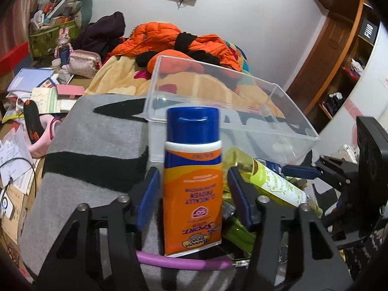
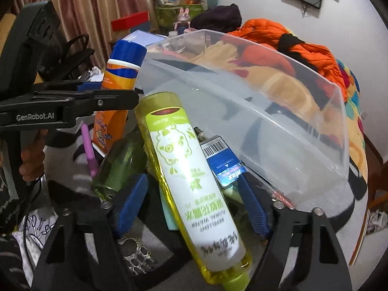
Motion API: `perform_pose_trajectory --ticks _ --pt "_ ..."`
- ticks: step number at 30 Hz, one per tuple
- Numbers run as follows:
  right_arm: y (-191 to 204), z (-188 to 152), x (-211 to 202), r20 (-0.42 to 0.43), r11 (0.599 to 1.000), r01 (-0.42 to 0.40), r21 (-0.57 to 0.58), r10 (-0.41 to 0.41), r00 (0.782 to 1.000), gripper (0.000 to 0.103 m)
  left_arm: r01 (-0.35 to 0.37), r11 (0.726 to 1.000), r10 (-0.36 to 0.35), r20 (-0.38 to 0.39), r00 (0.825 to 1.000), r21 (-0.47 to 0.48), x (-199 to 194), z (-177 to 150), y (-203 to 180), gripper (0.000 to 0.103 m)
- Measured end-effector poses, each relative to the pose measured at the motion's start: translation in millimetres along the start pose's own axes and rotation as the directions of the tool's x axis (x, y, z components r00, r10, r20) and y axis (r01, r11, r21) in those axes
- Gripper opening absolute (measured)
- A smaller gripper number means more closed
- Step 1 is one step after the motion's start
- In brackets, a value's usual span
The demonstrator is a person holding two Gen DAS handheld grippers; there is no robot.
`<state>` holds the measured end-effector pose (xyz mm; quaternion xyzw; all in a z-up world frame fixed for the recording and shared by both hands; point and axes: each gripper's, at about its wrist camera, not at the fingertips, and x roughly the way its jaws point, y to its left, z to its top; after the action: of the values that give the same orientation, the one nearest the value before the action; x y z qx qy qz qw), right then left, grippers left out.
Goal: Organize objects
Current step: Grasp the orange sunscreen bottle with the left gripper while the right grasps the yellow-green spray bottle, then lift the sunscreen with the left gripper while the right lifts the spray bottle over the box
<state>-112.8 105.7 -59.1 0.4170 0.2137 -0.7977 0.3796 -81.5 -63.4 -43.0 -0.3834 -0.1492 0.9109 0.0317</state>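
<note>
An orange sunscreen bottle [image 1: 192, 181] with a blue cap stands upside down on the grey-and-black blanket [image 1: 97, 145]. My left gripper [image 1: 192, 194] is open, its blue pads either side of the bottle with gaps. A clear plastic bin [image 1: 242, 111] sits just behind. In the right wrist view a yellow-green repellent bottle [image 2: 191, 181] lies between the pads of my right gripper [image 2: 194, 203], which is open around it. The sunscreen bottle [image 2: 121, 77] and the bin [image 2: 266, 121] show there too.
A dark green bottle [image 2: 118, 165], a purple tube [image 1: 184, 263], a blue box [image 2: 225, 165] and a metal trinket [image 2: 138, 257] lie among the pile. An orange jacket [image 1: 169, 38] lies on the bed behind. Books and papers [image 1: 36, 89] clutter the left.
</note>
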Motion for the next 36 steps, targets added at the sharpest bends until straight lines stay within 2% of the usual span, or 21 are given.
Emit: perform_pose_trajectory --ticks 3,5,6,7,9,15,19,26,30,31,32,36 --pt "-2 -1 -2 -0.004 1.000 -0.016 0.003 0.016 1.000 0.061 -0.009 1.000 0.009 0.008 1.000 0.026 0 0 -6 0.046" --pt "0 -1 -2 -0.004 1.000 -0.017 -0.003 0.017 1.000 0.056 -0.019 0.999 0.018 0.012 1.000 0.036 0 0 -8 0.045" --pt "3 -2 -3 -0.006 1.000 -0.021 -0.010 0.021 1.000 0.049 -0.025 0.999 0.025 0.016 1.000 0.038 0 -1 -9 0.045" --pt "5 -3 -4 -0.005 1.000 -0.013 -0.019 0.013 1.000 0.047 -0.029 0.999 0.029 0.019 0.999 0.038 -1 -1 -10 0.045" --pt "11 -6 -8 0.002 0.999 0.014 -0.033 -0.014 1.000 0.046 -0.032 0.999 0.031 0.022 0.999 0.038 -3 -3 -11 0.045" --pt "9 -12 -18 0.022 1.000 0.012 0.009 -0.012 1.000 0.043 -0.021 0.999 0.020 0.043 0.999 0.029 -16 -6 -10 0.045" --pt "9 -13 -32 0.067 0.999 0.036 0.026 -0.037 0.997 0.042 -0.024 0.999 0.021 0.067 0.998 0.035 -28 -7 -12 0.045" --pt "7 -13 -60 0.143 0.998 0.026 0.060 -0.034 0.989 0.042 -0.015 0.999 0.008 0.136 0.991 0.051 -58 -5 -21 0.044" --pt "5 -14 -78 0.196 0.997 0.024 0.080 -0.039 0.980 0.041 -0.009 0.998 -0.003 0.177 0.984 0.065 -75 1 -26 0.032" --pt "4 -13 -82 0.211 0.996 0.022 0.087 -0.040 0.977 0.041 -0.004 0.998 -0.009 0.190 0.982 0.070 -78 3 -28 0.015" --pt "3 -12 -85 0.222 0.996 0.021 0.092 -0.041 0.974 0.041 0.000 0.997 -0.016 0.201 0.979 0.081 -80 4 -30 0.006" --pt "-3 -7 -94 0.262 0.993 0.020 0.116 -0.050 0.964 0.041 -0.028 0.992 0.001 0.219 0.976 0.120 -83 11 -38 0.005"
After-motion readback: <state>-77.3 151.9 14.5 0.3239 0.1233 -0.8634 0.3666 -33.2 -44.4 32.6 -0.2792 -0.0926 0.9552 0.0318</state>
